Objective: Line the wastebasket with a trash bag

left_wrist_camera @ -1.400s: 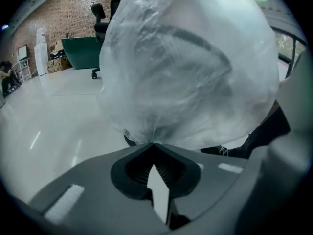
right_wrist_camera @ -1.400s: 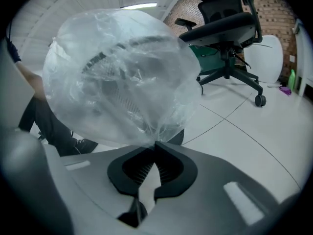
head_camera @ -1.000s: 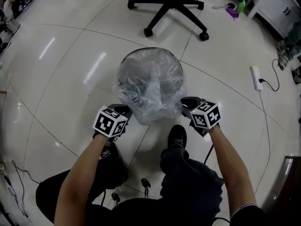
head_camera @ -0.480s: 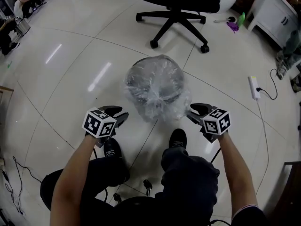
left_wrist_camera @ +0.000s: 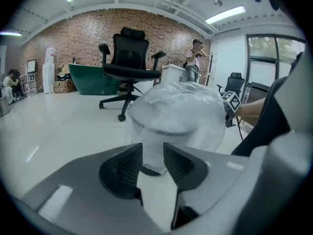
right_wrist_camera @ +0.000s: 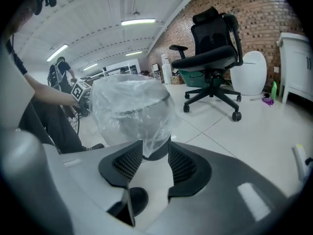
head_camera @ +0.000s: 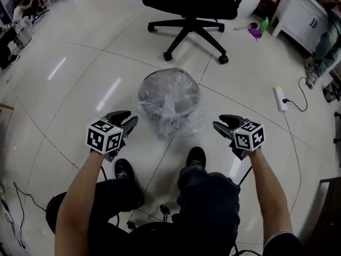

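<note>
Crinkled trash bag [head_camera: 171,120] veils the wastebasket [head_camera: 166,85]; the office chair [head_camera: 187,1] runs off the top edge.

Your left gripper [head_camera: 129,118] sits near 9 o'clock in the head view, its nose aimed toward 2 o'clock. Your right gripper [head_camera: 220,123] sits near 3 o'clock, aimed toward 10 o'clock. Both tilt downward. Both sets of jaws have just been opening and stand wide apart, with nothing between them. Your left forearm [head_camera: 80,191] and right forearm [head_camera: 266,191] reach forward, wrists straight.
</note>
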Tool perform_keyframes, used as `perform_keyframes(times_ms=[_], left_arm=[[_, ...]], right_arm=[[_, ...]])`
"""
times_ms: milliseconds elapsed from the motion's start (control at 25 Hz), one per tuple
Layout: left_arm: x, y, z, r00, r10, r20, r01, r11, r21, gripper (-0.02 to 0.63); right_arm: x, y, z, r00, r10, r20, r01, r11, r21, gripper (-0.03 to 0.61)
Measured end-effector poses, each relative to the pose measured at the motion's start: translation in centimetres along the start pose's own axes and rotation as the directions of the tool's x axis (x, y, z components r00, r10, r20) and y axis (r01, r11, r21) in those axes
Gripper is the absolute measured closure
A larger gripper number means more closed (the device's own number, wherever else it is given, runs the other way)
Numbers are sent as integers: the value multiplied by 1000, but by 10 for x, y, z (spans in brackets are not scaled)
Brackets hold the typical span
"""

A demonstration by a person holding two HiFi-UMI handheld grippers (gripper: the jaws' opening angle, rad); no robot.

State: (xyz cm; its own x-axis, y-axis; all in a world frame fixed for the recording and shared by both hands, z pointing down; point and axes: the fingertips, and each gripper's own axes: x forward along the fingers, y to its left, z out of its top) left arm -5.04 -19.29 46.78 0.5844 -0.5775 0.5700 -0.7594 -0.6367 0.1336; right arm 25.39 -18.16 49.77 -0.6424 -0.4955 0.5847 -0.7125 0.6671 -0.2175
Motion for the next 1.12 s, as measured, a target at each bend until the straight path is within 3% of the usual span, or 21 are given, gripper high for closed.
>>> perform_keyframes(times_ms=[160, 440, 760, 880, 1120], left_arm=[[3, 0, 7, 1000, -5, 8, 5, 1000, 24, 471], [19, 7, 23, 999, -33, 23, 32, 999, 39, 472], [33, 16, 55, 996, -63, 66, 60, 997, 50, 476], [39, 24, 57, 996, -70, 52, 67, 996, 50, 476], [51, 25, 55, 992, -122, 24, 121, 992, 32, 477]], right_arm=[[3, -7, 34, 999, -8, 41, 10, 999, -50, 420], [33, -10, 87, 996, 47, 80, -36, 992, -125, 448], [51, -7, 103, 988, 134, 83, -124, 986, -113, 500], [58, -3, 101, 981, 183, 63, -178, 981, -83, 500], [63, -2, 104, 977, 203, 58, -200, 978, -59, 500]])
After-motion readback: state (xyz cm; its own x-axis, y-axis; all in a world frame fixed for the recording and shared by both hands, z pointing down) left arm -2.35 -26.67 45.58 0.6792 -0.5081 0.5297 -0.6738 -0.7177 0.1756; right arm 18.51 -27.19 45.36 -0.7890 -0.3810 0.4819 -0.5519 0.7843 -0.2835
